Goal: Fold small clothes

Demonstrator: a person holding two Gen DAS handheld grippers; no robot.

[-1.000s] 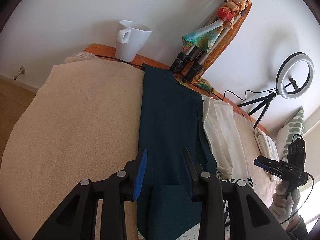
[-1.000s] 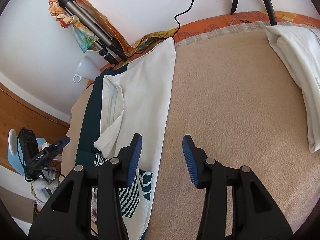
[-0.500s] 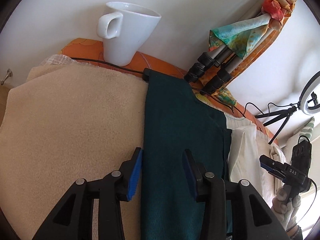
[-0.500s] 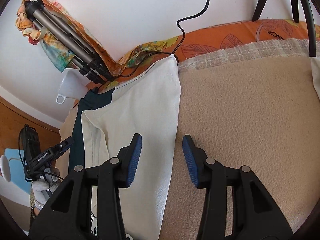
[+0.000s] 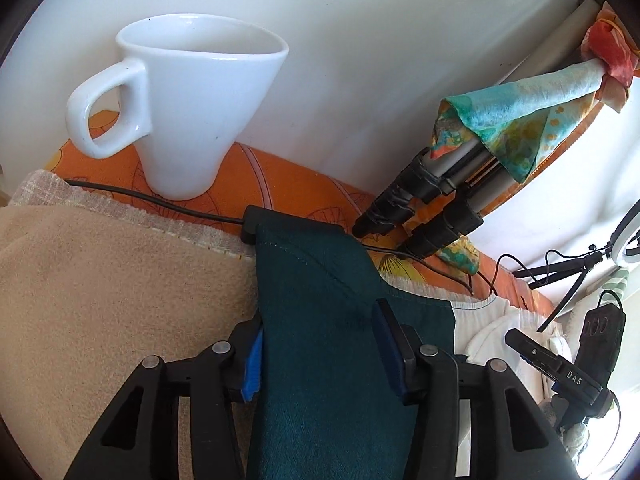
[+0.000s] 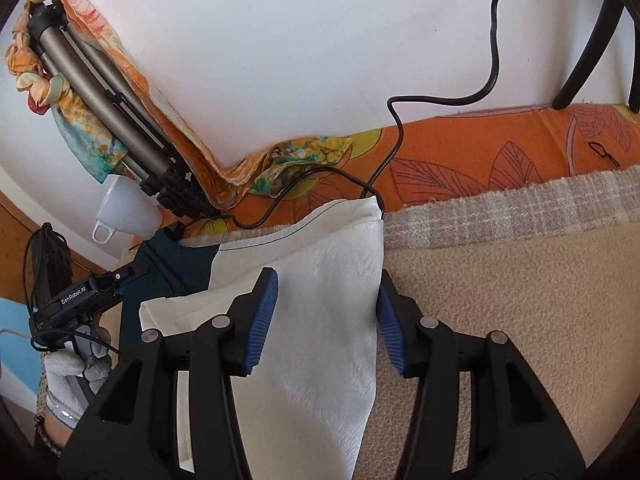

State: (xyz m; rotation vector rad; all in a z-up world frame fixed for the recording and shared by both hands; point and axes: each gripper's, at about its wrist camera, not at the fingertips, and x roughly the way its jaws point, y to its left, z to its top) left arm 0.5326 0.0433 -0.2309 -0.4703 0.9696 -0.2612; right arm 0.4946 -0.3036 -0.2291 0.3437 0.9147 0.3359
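Left tongs (image 5: 320, 344): jaws wide apart, straddling the near-left strip of the dark green garment (image 5: 332, 360). Left pad sits at the cloth's left edge, right pad on top of the cloth. Nothing pinched. Right tongs (image 6: 324, 320): also wide apart, straddling the right strip of the white garment (image 6: 320, 320). Right pad is at that cloth's right edge, left pad over the cloth. Nothing pinched there either.

Landmark = white mug (image 5: 188, 108), standing on the orange leaf-print cloth (image 5: 280, 184) at the wall.

- Both garments lie flat on the beige blanket (image 5: 120, 300), in front of the mug and to its right. Green one is nearer the mug, white one (image 5: 480, 320) touches its far side, away from the mug.
- Green garment's top corner reaches a small black box (image 5: 250, 224) just right of the mug's base; a black cable (image 5: 152, 200) runs from it past the front of the mug.
- Folded tripod (image 5: 440, 196), wrapped in a colourful scarf (image 5: 512, 128), leans on the wall right of the mug, feet close to the green garment's top edge.
- Ring light (image 5: 628, 244) on a small stand, well right of the mug.
- From the right wrist view my gloved left hand (image 6: 70, 376) shows below the mug (image 6: 124, 212), holding the left tool.
- White garment's top right corner (image 6: 372, 204) touches a cable loop (image 6: 376, 192) on the orange cloth, far right of the mug.
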